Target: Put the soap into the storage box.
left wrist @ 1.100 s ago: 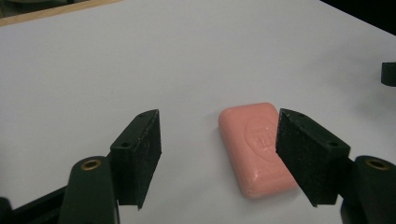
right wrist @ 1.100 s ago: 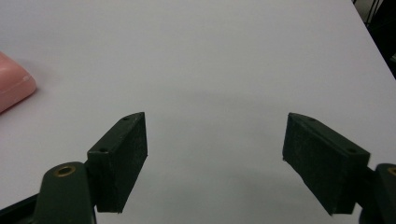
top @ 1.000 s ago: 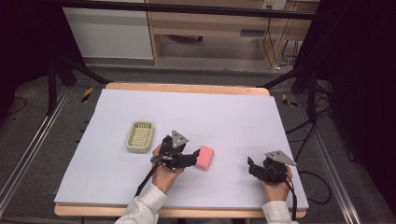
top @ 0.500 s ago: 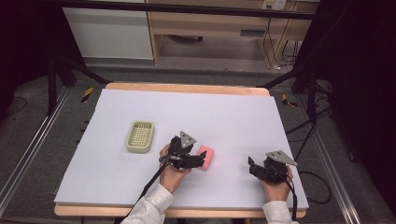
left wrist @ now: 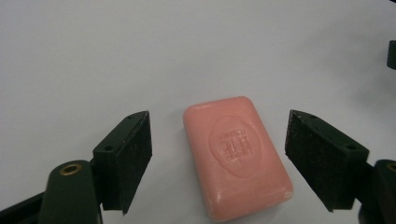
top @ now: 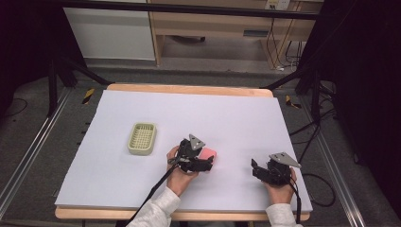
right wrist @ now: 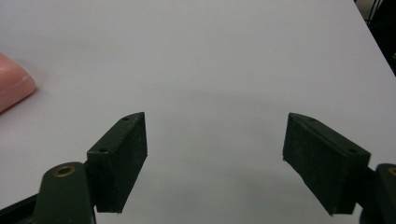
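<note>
I see the left hand-held gripper point(left wrist: 219, 163) low over the white table point(top: 236, 113), its jaws spread wide with a pink soap bar point(left wrist: 236, 156) lying flat between them. Neither pad point(left wrist: 133, 158) touches the bar; a gap of bare table shows on each side. The bar carries an embossed oval stamp on its top face and lies at a slight angle to the jaws. From the high view, the soap bar point(top: 208, 153) sits near the middle of the table's near half, just at the front of the left hand-held gripper point(top: 206, 164). A pale green slotted tray point(top: 142, 138) rests well apart to its left. The right hand-held gripper point(right wrist: 215, 163) is likewise spread apart over bare table, holding nothing, with an edge of the soap bar point(right wrist: 14, 86) at its far left.
</note>
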Demonstrator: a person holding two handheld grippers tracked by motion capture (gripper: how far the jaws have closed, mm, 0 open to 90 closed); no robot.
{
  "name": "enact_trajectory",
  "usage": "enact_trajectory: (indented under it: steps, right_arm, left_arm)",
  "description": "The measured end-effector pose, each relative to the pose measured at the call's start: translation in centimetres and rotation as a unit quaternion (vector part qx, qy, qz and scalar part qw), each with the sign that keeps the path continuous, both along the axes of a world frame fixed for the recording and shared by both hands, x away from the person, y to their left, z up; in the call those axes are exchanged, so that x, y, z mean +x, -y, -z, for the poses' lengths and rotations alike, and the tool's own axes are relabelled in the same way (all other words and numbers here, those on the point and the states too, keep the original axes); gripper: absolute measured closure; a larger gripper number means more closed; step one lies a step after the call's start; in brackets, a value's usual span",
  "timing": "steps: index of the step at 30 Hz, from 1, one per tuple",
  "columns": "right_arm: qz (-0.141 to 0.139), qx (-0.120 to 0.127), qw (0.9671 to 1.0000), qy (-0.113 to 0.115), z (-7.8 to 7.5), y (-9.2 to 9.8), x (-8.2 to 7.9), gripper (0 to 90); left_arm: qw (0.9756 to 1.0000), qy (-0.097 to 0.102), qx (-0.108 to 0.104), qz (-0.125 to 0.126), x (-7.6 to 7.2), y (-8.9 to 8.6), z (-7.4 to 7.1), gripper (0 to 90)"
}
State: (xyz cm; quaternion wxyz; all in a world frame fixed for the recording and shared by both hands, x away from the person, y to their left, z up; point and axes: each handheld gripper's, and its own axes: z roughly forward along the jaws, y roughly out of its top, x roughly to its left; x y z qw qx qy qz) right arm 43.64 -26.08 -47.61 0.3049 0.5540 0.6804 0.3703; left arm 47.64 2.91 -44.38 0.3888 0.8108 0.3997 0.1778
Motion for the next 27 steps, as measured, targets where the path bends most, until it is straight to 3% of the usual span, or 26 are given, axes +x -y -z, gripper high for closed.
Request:
enact_trajectory:
  steps: [14,27]
  right_arm:
    - [0.000,0.002,1.0000,-0.002,0.0,0.1,0.0,22.7]
    - [-0.003,0.002,1.0000,-0.005,0.0,0.0,0.0,23.6]
  left_arm:
    - [0.9995,-0.016,0.029,0.002,0.4,1.7,1.2,22.7]
    - [0.9985,-0.040,0.037,0.002,0.8,2.5,2.1,25.6]
